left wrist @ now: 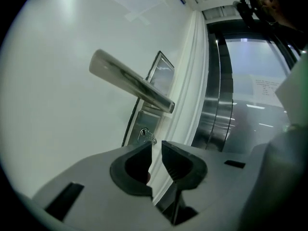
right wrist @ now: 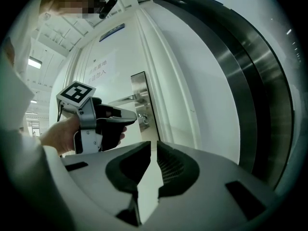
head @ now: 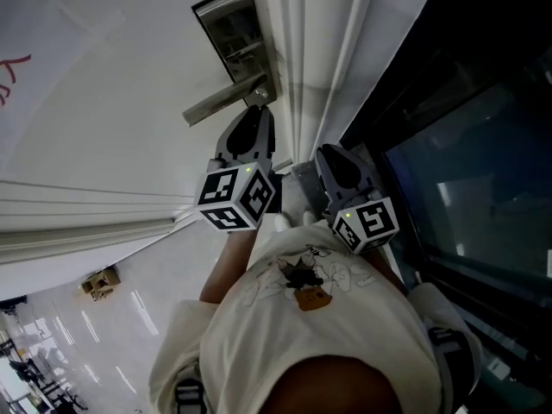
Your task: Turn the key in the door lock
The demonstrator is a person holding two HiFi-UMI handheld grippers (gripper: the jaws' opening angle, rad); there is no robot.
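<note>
A small silver key (left wrist: pixel 147 136) sticks out of the lock in the steel plate (left wrist: pixel 150 102) below the lever handle (left wrist: pixel 130 83) of the white door. In the left gripper view my left gripper (left wrist: pixel 156 148) sits just short of the key. Its jaws stand a narrow gap apart with nothing between the pads. The head view shows that gripper (head: pixel 257 109) right under the handle (head: pixel 220 102). My right gripper (right wrist: pixel 154 148) hangs back beside the door frame, slightly open and empty. Its view shows the left gripper (right wrist: pixel 103 119) and the key (right wrist: pixel 142 119).
The white door frame (head: pixel 302 76) runs just right of the lock plate (head: pixel 237 37). A dark glass panel (head: pixel 466 145) with metal framing stands further right. A paper sign (right wrist: pixel 98 70) is taped on the door above the handle. Glossy floor (head: pixel 129 309) lies behind me.
</note>
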